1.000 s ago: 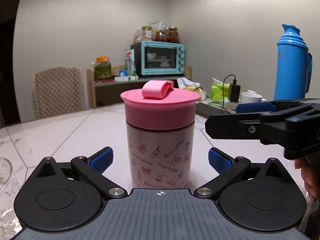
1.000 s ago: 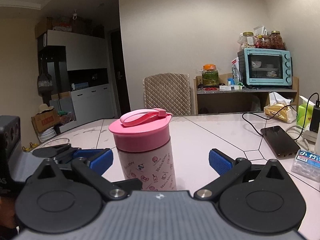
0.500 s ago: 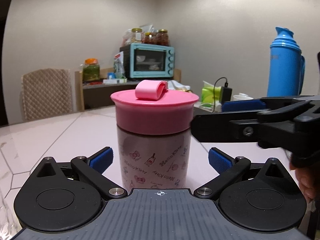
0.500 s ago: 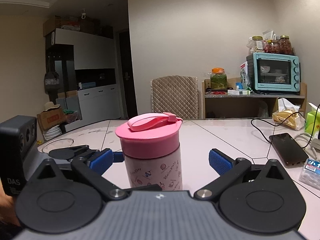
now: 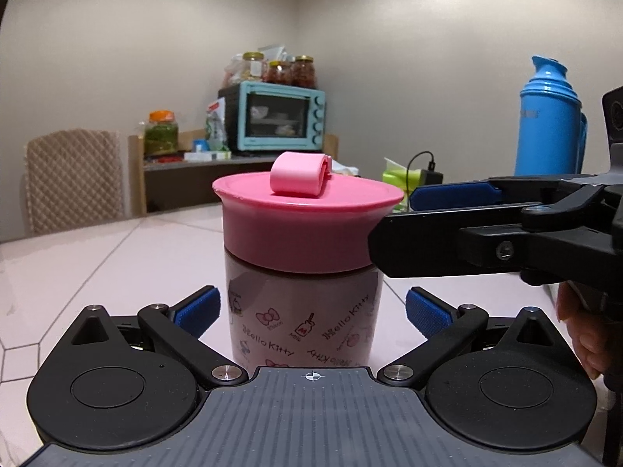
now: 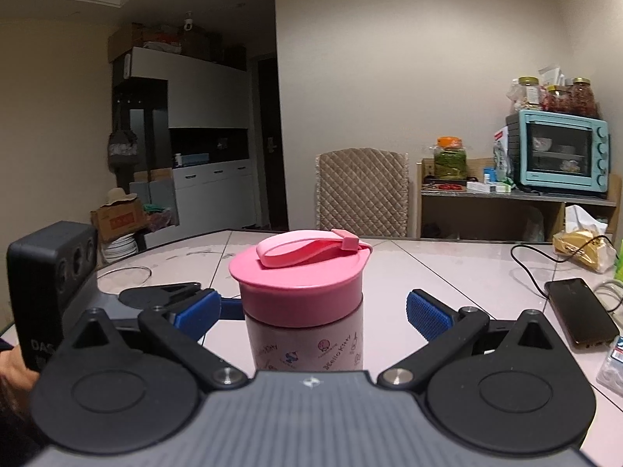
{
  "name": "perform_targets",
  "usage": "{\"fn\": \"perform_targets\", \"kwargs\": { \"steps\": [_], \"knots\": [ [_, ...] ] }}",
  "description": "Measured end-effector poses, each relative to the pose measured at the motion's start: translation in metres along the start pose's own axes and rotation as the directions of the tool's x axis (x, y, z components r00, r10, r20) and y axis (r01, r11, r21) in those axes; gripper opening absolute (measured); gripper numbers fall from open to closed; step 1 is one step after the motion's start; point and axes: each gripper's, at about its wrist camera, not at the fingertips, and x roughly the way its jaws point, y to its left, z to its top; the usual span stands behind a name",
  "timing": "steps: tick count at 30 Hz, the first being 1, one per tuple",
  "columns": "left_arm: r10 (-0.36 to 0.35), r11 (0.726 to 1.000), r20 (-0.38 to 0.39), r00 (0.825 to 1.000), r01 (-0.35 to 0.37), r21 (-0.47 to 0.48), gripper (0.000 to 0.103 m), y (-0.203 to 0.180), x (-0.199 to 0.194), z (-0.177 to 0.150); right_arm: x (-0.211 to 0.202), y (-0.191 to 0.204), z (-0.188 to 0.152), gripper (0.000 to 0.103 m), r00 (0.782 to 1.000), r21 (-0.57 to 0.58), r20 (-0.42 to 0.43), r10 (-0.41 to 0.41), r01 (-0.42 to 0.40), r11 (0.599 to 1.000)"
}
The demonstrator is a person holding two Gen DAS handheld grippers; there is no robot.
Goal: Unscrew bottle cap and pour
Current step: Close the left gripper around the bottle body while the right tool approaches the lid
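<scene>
A Hello Kitty bottle (image 5: 303,323) with a pink screw cap (image 5: 307,225) and a folded pink strap stands upright on the white table (image 5: 97,257). My left gripper (image 5: 309,307) is open, its blue pads on either side of the bottle body, not touching. The right gripper's fingers (image 5: 467,241) reach in from the right at cap height. In the right wrist view the bottle (image 6: 307,338) and cap (image 6: 300,280) stand between the open pads of my right gripper (image 6: 309,311). The left gripper (image 6: 163,299) shows at left.
A blue thermos (image 5: 549,124) stands at the right. A phone (image 6: 580,311) on a cable, a tissue pack and a clear box lie on the table's right side. A glass rim (image 6: 124,274) sits far left. A chair (image 6: 362,190) and a shelf with a teal oven (image 6: 560,151) stand behind.
Both grippers have moved closer to the bottle, which now looms larger between the pads. The right gripper's fingers have slid left up to the cap. Both stay open.
</scene>
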Motion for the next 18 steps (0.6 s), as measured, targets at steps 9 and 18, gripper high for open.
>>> {"fn": "perform_targets", "kwargs": {
  "steps": [9, 18],
  "knots": [
    [-0.02, 0.999, 0.024, 1.0, 0.019, 0.025, 0.103, 0.006, 0.005, 0.0, 0.006, 0.0, 0.0, 0.103, 1.0, -0.011, -0.002, 0.016, -0.016, 1.0],
    [-0.044, 0.998, 0.028, 0.999, 0.043, 0.039, 0.102, 0.008, 0.008, 0.0, 0.013, 0.001, 0.004, 0.103, 1.0, -0.032, -0.012, 0.026, -0.026, 0.999]
  ]
}}
